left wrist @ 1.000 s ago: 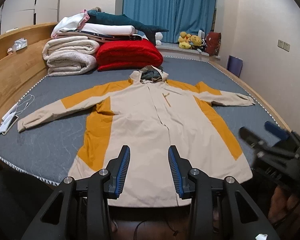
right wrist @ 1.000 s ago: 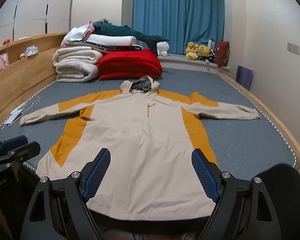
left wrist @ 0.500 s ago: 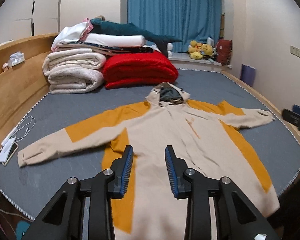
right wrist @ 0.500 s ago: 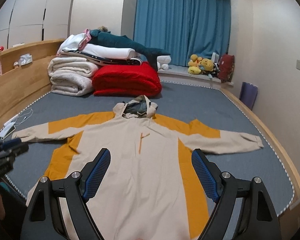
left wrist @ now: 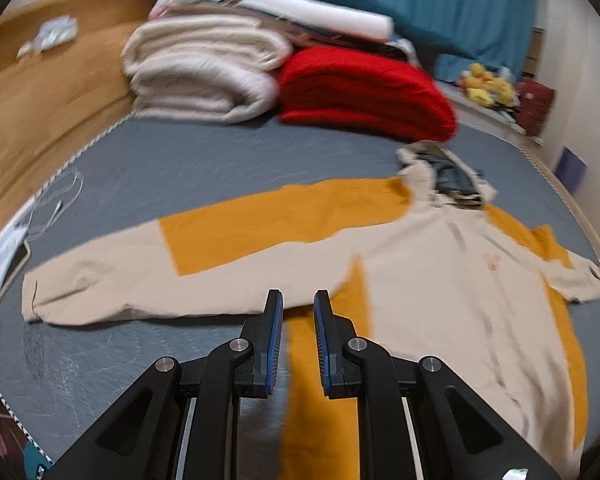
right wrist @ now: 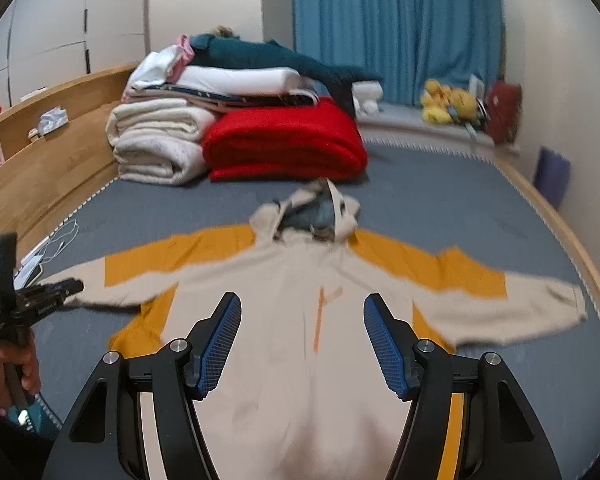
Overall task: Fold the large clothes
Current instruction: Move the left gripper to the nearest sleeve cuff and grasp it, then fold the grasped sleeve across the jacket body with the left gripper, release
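**Both claws close in over the spread jacket, nothing gripped yet**

The left claw (left wrist: 298,300) has just been narrowing its jaws; they now stand nearly pressed together with only a slim gap, and nothing sits between the pads. Compared with a second ago, its view has swung from the jacket's hem toward the jacket's left side: the left sleeve (left wrist: 140,276) now stretches out to 9 o'clock of the fingertips, and the claw hangs over the armpit, where sleeve meets body. That placement suggests the sleeve or side panel is the first part to be folded inward, though no fabric is pinched.

The jacket (right wrist: 300,280), beige with orange panels, lies flat and face-up in the middle of the grey bed (right wrist: 460,200), hood (right wrist: 320,212) at 12 o'clock, both sleeves fully out. No fold looks started.

The right claw (right wrist: 302,312) has just been closing too, yet its jaws are still spread wide and empty, hovering over the chest.

The left wrist view alone shows the phone and cable (left wrist: 12,256) lying near the sleeve's cuff at 9 o'clock. The right wrist view alone shows the person's hand (right wrist: 4,364) carrying the left claw at 8 o'clock, and the whole right sleeve (right wrist: 532,308) out toward 3 o'clock.
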Demonstrator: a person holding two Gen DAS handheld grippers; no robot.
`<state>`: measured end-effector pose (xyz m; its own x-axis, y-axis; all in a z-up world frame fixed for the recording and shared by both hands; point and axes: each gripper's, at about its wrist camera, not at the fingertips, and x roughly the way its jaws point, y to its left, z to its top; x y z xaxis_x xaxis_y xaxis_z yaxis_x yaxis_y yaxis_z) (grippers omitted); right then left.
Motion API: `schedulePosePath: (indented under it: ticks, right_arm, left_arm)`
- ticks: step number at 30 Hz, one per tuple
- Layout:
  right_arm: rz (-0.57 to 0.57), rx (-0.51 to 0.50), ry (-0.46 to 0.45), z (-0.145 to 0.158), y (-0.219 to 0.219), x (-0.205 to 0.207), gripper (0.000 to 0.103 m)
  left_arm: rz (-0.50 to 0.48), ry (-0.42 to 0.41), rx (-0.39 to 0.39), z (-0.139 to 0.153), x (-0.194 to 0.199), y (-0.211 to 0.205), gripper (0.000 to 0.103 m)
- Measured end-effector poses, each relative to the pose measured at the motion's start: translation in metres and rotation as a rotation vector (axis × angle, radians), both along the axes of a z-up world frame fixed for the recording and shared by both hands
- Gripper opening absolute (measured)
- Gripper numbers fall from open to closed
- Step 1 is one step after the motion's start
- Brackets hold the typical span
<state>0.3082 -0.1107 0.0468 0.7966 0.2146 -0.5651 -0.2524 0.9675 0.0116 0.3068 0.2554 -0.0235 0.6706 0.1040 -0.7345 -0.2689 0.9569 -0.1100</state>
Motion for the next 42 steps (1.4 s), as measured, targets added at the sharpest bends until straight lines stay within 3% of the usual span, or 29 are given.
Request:
schedulePosePath:
  ticks: [5,10,12,15,22,26,34,40,42]
  right_arm:
    - [0.067,-0.001,-0.091,-0.009,0.018,0.021,0.065]
    - [0.104,-0.024,-0.070,-0.026,0.032,0.035,0.066]
    - [0.104,-0.051,-0.115,-0.026,0.036,0.040,0.075]
    - [0.096,-0.044,-0.091,-0.032,0.038,0.057,0.089]
    - [0.052,-0.050,-0.011,-0.052,0.036,0.087,0.088]
    - [0.041,-0.060,0.004,-0.058,0.039,0.097,0.071]
    - [0.044,-0.086,0.051,-0.084,0.050,0.110,0.070]
    - [0.035,-0.100,0.080,-0.091,0.046,0.115,0.070]
    - [0.030,-0.108,0.086,-0.093,0.046,0.119,0.070]
  left_arm:
    - [0.141,0.050,-0.081,-0.032,-0.006,0.068,0.015]
    - [0.250,0.093,-0.131,-0.059,-0.010,0.130,0.017]
    - [0.296,0.107,-0.158,-0.072,-0.014,0.154,0.022]
    - [0.361,0.143,-0.171,-0.090,-0.020,0.179,0.028]
    - [0.513,0.131,-0.232,-0.116,-0.044,0.241,0.039]
    - [0.602,0.116,-0.304,-0.132,-0.061,0.274,0.039]
    - [0.699,0.073,-0.408,-0.145,-0.073,0.325,0.040]
    - [0.734,0.058,-0.398,-0.145,-0.062,0.334,0.039]
    - [0.752,0.063,-0.378,-0.143,-0.059,0.333,0.031]
